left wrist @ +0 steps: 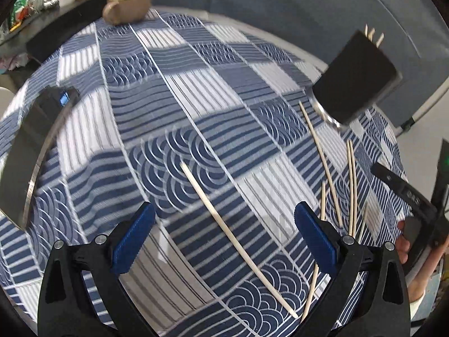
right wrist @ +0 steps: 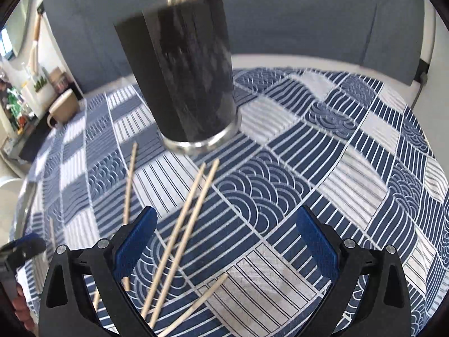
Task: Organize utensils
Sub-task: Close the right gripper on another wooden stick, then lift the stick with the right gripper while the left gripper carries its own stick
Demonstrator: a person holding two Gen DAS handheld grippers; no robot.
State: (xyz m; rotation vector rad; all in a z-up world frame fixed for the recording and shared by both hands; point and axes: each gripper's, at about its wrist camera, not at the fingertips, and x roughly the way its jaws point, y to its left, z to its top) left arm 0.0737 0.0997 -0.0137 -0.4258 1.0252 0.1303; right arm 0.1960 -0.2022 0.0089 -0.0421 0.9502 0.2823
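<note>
Both our left gripper (left wrist: 224,237) and right gripper (right wrist: 227,241) hold fingers apart, empty. Loose chopsticks (right wrist: 193,210) lie on the bench before the holder (right wrist: 182,73); a careless pinch could roll them away.

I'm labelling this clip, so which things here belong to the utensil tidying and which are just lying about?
Part of the job:
loose chopsticks on the tablecloth
black holder with chopsticks already in it
left gripper, open
right gripper, open

Just lying about:
brown mug
patterned tablecloth
shelf clutter
</note>
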